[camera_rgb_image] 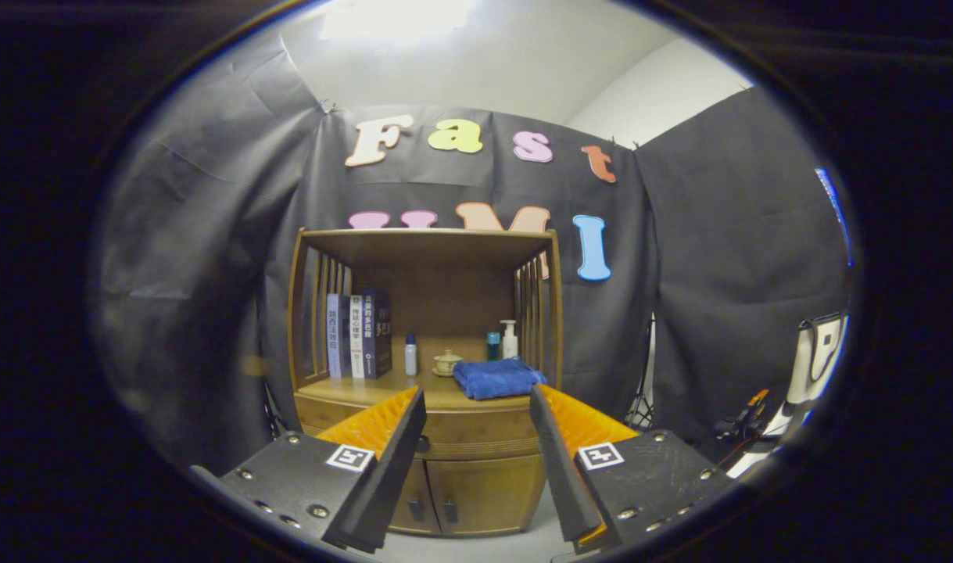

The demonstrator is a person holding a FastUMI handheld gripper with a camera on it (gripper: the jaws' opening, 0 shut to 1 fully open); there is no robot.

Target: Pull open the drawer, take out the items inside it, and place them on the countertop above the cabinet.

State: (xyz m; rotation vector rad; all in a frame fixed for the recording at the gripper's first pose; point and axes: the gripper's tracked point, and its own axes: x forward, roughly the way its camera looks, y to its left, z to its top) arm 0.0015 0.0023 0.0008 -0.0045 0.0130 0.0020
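Observation:
A wooden cabinet (460, 477) stands ahead against the black cloth, with a slatted shelf frame on top. Its drawer (476, 434) is shut; the drawer front runs between my two fingers, its small dark knob just beside the left finger. On the countertop (343, 389) above the drawer lies a folded blue towel (496, 378). My gripper (477, 407) is open, held some way in front of the cabinet, with nothing between its fingers. What the drawer holds is hidden.
On the countertop stand three books (359, 336) at the left, a small white bottle (410, 356), a teacup (447, 362), a teal bottle (493, 346) and a pump bottle (510, 340). Two lower doors (456, 494) sit under the drawer. Tripod gear and a white bag (816, 356) stand to the right.

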